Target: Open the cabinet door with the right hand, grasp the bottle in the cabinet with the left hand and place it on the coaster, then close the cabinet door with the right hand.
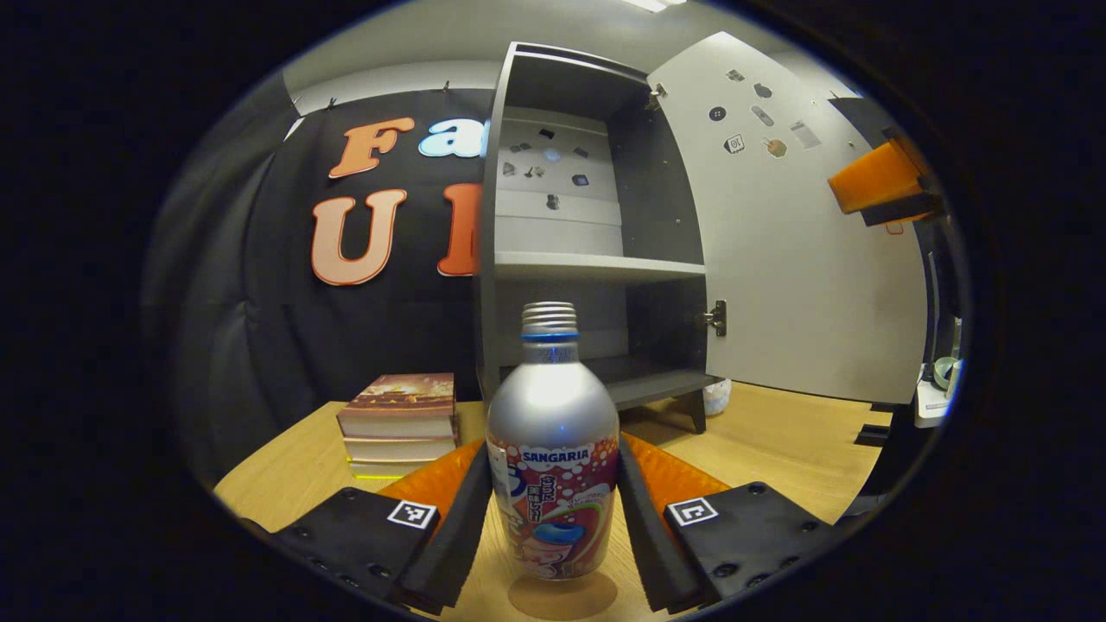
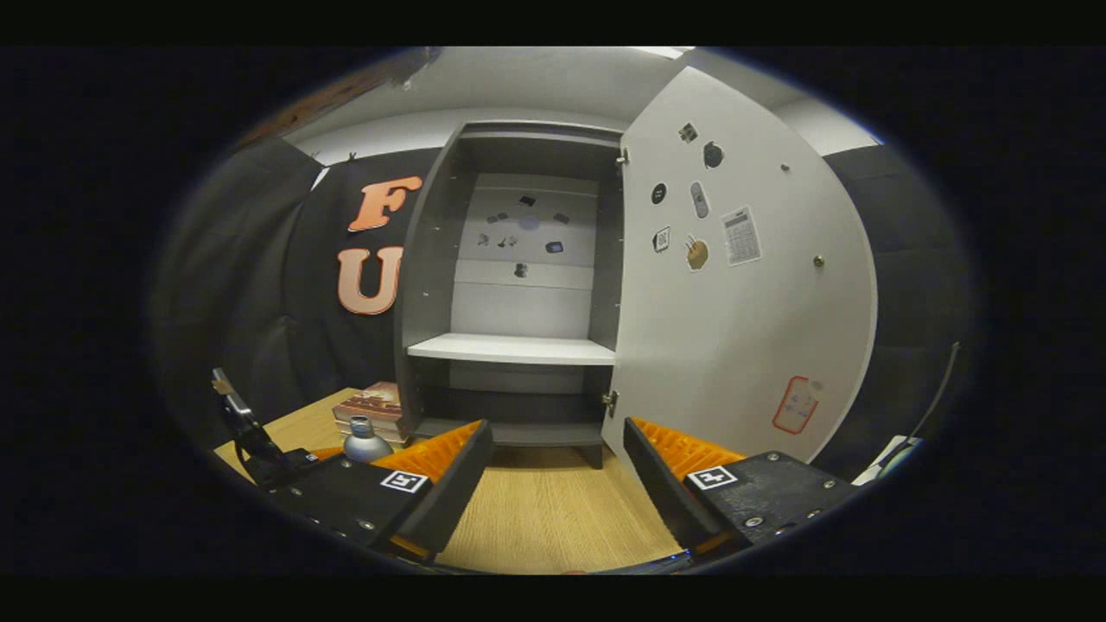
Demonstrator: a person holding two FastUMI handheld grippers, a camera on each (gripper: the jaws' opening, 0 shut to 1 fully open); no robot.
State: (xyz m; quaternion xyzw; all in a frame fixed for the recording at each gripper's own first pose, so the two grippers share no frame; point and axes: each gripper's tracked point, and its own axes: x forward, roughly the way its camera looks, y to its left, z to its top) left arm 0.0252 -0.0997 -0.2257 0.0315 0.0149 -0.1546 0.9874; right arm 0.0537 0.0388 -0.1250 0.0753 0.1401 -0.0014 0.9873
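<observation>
Centrally, at 6 o'clock in the left gripper view: bottle [image 1: 553, 449], upright, capped, silver shoulder above a printed label, standing on a coaster [image 1: 563, 596] that shows as a round tan disc under its base. Left gripper [image 1: 553, 510]: both fingers press the bottle's sides, one at 7 o'clock, one at 5 o'clock. Table [image 1: 778, 449]: pale wood, carrying all items. Books [image 1: 399, 425]: a stack at 9 o'clock of the bottle, near the cabinet's left foot. Cabinet [image 1: 596, 268]: grey, at 12 o'clock, one shelf across the middle, interior bare apart from small stickers on its back panel. Door [image 1: 795, 259]: white, swung wide toward 3 o'clock, stickers on its inner face. Right gripper [image 2: 557, 479]: in the right gripper view, fingers spread apart over bare table, nothing between them, facing the cabinet's open front; the bottle's top [image 2: 363, 442] shows at 8 o'clock beside the books.
</observation>
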